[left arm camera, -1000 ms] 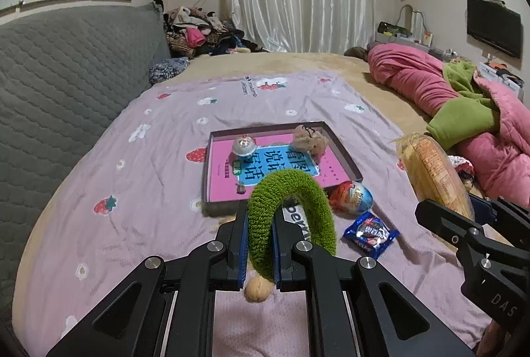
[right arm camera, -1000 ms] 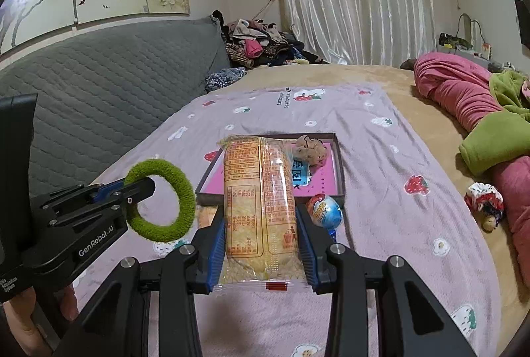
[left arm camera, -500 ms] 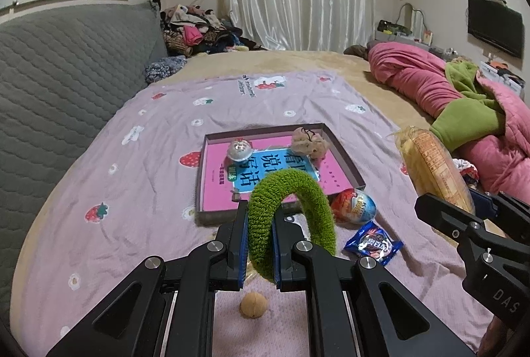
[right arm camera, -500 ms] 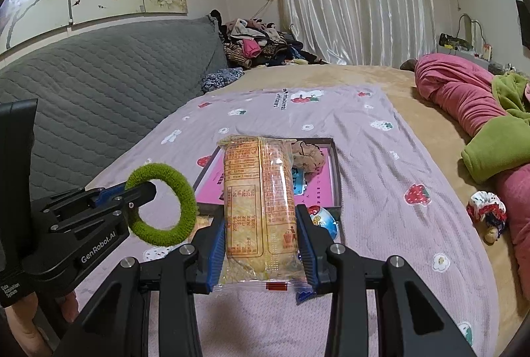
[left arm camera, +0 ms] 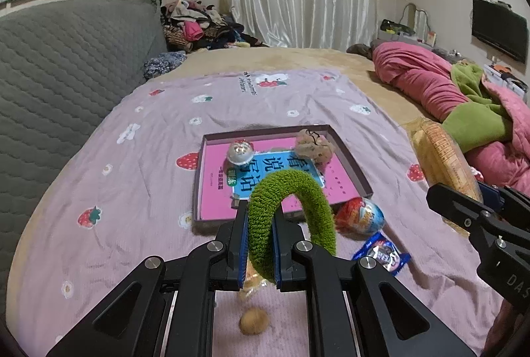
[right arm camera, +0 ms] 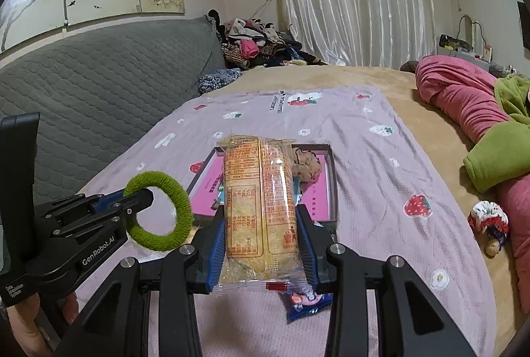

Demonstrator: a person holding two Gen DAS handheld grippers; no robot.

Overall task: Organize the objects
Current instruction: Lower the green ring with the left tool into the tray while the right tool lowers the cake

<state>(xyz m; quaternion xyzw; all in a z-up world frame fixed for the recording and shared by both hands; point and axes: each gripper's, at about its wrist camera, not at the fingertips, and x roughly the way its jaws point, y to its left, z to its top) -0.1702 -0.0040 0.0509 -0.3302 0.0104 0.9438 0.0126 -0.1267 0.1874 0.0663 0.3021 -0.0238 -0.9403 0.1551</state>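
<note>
My left gripper [left arm camera: 260, 226] is shut on a fuzzy green ring [left arm camera: 294, 191], held upright above the lilac sheet; the same green ring [right arm camera: 172, 211] shows in the right wrist view at left. My right gripper [right arm camera: 261, 217] is shut on a long yellow snack packet [right arm camera: 258, 201], also seen as the packet [left arm camera: 440, 158] at the right edge. Ahead lies a shallow tray [left arm camera: 347, 159] with a pink book, a silver ball [left arm camera: 240, 153] and a brown plush [left arm camera: 313, 146] in it. Both grippers hover just short of the tray's near edge.
A foil-wrapped egg [left arm camera: 361, 216], a blue sweet wrapper [left arm camera: 382, 256] and a small brown nut [left arm camera: 253, 320] lie on the sheet near the tray. Grey quilted headboard [left arm camera: 59, 65] at left, pink and green bedding [left arm camera: 463, 98] at right, a small doll [right arm camera: 490, 224] beside it.
Both grippers have drawn back from the tray, each keeping its hold. The tray, egg and blue wrapper now sit farther ahead, and the brown nut has come into view.
</note>
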